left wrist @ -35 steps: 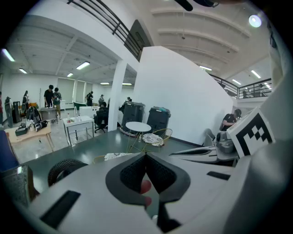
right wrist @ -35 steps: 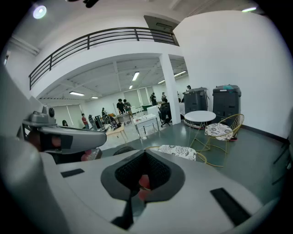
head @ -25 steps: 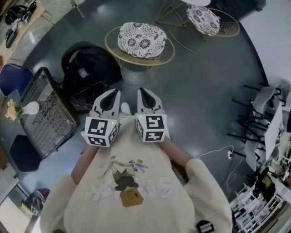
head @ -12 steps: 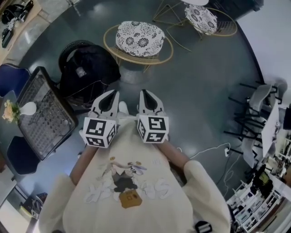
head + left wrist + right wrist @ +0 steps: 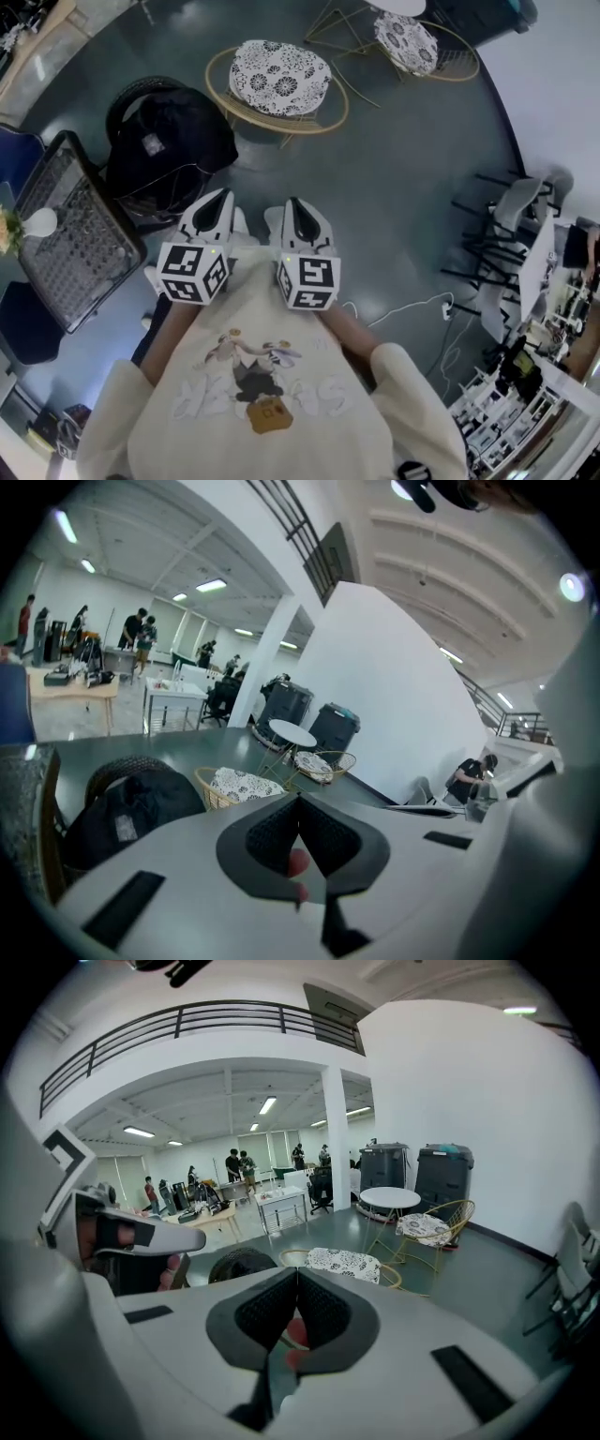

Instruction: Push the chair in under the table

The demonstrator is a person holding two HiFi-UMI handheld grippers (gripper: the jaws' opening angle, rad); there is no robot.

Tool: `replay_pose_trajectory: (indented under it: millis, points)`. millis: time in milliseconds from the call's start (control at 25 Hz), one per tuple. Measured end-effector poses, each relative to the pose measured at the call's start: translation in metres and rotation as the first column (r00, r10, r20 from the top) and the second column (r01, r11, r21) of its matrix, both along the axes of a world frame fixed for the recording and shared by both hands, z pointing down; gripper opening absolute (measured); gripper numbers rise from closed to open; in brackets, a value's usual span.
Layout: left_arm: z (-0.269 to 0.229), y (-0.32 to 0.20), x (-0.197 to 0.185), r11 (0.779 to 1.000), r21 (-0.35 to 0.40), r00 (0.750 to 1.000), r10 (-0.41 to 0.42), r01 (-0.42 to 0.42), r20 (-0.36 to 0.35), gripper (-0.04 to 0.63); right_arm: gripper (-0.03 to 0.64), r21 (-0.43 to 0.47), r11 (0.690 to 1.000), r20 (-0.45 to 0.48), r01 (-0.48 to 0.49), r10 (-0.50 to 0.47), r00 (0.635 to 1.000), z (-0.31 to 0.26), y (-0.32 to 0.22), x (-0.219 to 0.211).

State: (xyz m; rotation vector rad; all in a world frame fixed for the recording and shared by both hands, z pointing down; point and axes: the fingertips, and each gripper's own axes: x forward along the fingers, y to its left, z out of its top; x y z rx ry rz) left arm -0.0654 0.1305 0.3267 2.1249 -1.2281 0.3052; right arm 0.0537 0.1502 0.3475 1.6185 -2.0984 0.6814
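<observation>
Gold wire chair [image 5: 279, 75] with patterned cushion on grey floor [image 5: 403, 169], left gripper [image 5: 222, 197] and right gripper [image 5: 293, 204] side by side, both with jaws pressed together, well apart from chair

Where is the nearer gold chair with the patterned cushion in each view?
Head view: nearer gold chair, upper centre.
Left gripper view: chair left of centre, mid-height.
Right gripper view: chair just right of centre, mid-height.
Shared landmark: second gold chair, farther off.
</observation>
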Motion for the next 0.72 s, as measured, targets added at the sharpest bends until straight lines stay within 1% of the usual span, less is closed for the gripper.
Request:
replay_pose_trajectory:
  millis: [40, 120, 320, 400, 520, 600, 640, 720]
  points:
    - [0.003, 0.000, -0.003, 1.000, -0.017, 1.000, -0.009, 0.009, -0.016, 0.000, 0.008, 0.004, 1.000, -0.010, -0.004, 0.004, 1.000, -0.001, 0.002, 0.000]
    - [0.009, 0.002, -0.004, 0.999, -0.039, 1.000, -0.011, 0.010, -0.025, 0.000, 0.008, -0.002, 1.000, -0.024, -0.007, 0.006, 1.000, 0.001, 0.002, 0.002]
    - [0.024, -0.009, 0.004, 0.996, -0.090, 1.000, 0.000, -0.001, -0.008, 0.000, 0.008, -0.031, 0.999, -0.020, 0.018, -0.019, 1.000, 0.011, -0.012, 0.007]
    - [0.028, -0.019, 0.008, 0.996, -0.091, 1.000, -0.013, 0.013, 0.004, 0.000, 0.008, -0.035, 0.999, -0.004, 0.017, -0.017, 1.000, 0.017, -0.023, 0.012]
    - [0.025, -0.043, 0.015, 0.998, -0.053, 0.999, -0.024, 0.026, 0.043, 0.000, 0.008, -0.026, 1.000, 0.025, 0.016, -0.015, 1.000, 0.022, -0.050, 0.023]
    - [0.021, -0.063, 0.024, 0.999, -0.028, 0.997, -0.023, 0.025, 0.072, 0.000, 0.008, 0.000, 1.000, 0.034, 0.027, -0.027, 0.999, 0.018, -0.073, 0.032]
    - [0.020, -0.075, 0.030, 1.000, -0.023, 0.996, -0.019, 0.021, 0.085, 0.000, 0.008, 0.029, 0.999, 0.035, 0.039, -0.040, 0.999, 0.011, -0.087, 0.036]
    - [0.021, -0.098, 0.043, 1.000, -0.026, 0.994, -0.007, 0.010, 0.108, 0.000, 0.008, 0.116, 0.990, 0.023, 0.079, -0.082, 0.996, -0.009, -0.117, 0.042]
